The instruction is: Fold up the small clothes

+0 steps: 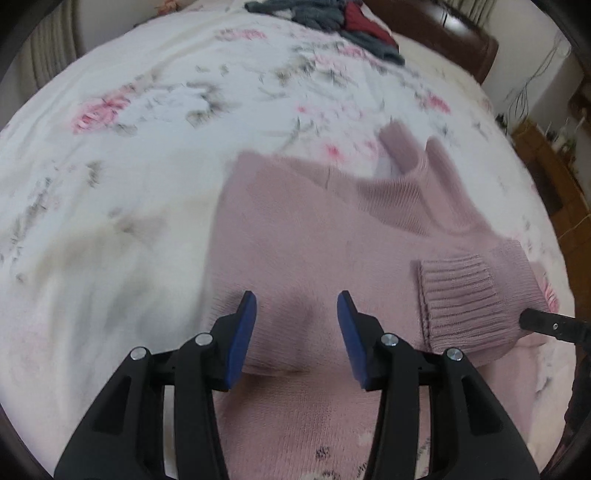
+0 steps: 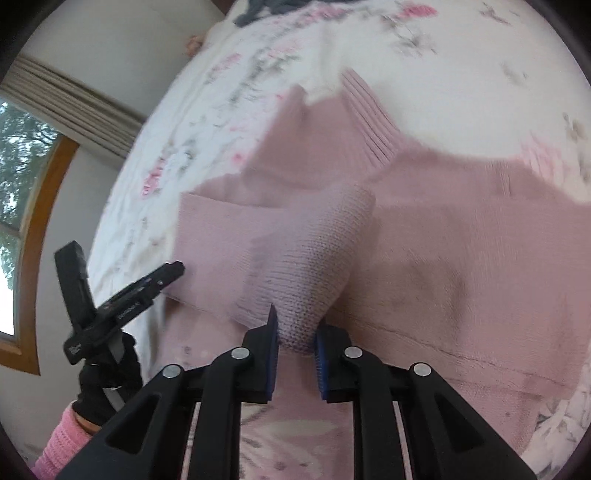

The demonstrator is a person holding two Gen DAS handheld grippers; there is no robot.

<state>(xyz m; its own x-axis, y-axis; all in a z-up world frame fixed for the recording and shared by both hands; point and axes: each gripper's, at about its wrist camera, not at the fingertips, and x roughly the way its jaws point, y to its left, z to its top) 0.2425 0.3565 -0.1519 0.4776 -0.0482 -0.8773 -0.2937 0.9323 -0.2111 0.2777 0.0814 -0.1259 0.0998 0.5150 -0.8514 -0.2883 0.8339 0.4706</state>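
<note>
A dusty-pink knitted sweater [image 1: 314, 236] lies partly folded on a white bedspread printed with pink roses [image 1: 129, 155], its ribbed cuff [image 1: 458, 295] turned in over the body. Wide bare bedspread stretches to the sweater's left and beyond its far edge; a heap of grey and dark-red clothes [image 1: 332, 18] sits well apart at the far end. The left gripper [image 1: 295, 325] hovers over the near part of the sweater, its blue-padded jaws spread wide and holding nothing. The right gripper [image 2: 295, 336] has its jaws pinched on a raised fold of the sweater [image 2: 306, 258]. A black-gloved hand [image 2: 107, 384] with a pink sleeve holds the left tool.
</note>
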